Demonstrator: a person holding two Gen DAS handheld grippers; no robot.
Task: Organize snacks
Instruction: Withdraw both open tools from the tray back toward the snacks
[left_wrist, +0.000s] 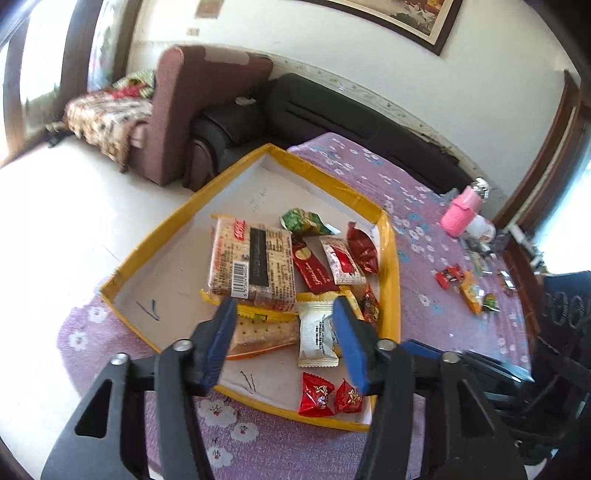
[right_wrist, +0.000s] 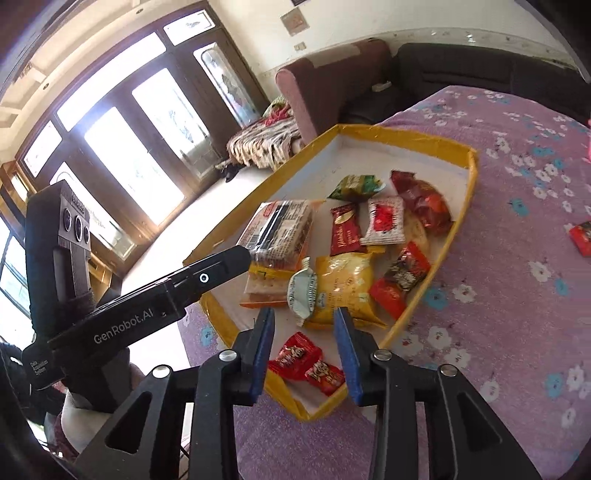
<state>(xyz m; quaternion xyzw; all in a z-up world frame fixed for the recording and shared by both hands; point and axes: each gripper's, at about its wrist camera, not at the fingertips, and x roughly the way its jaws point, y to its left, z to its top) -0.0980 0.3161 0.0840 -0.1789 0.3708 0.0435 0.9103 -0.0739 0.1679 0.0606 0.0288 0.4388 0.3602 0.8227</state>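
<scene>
A shallow yellow-rimmed cardboard tray (left_wrist: 229, 173) (right_wrist: 406, 133) lies on the purple flowered cloth and holds several snacks. Among them are a large cracker pack (left_wrist: 255, 269) (right_wrist: 280, 229), a white wrapper (left_wrist: 316, 336) (right_wrist: 303, 295), a yellow bag (right_wrist: 343, 288) and two red candies (left_wrist: 328, 395) (right_wrist: 306, 362). My left gripper (left_wrist: 284, 308) hangs open above the cracker packs, with nothing between its pads. My right gripper (right_wrist: 303, 314) is open over the tray's near end, above the red candies, its pads bare. The left gripper's black body (right_wrist: 147, 295) shows beside it.
Loose snacks (left_wrist: 465, 284) lie on the cloth right of the tray, one of them red (right_wrist: 581, 236). A pink bottle (left_wrist: 461, 214) stands at the far right. A brown armchair (left_wrist: 207, 110) and a black sofa (left_wrist: 332, 110) stand beyond the table's far edge.
</scene>
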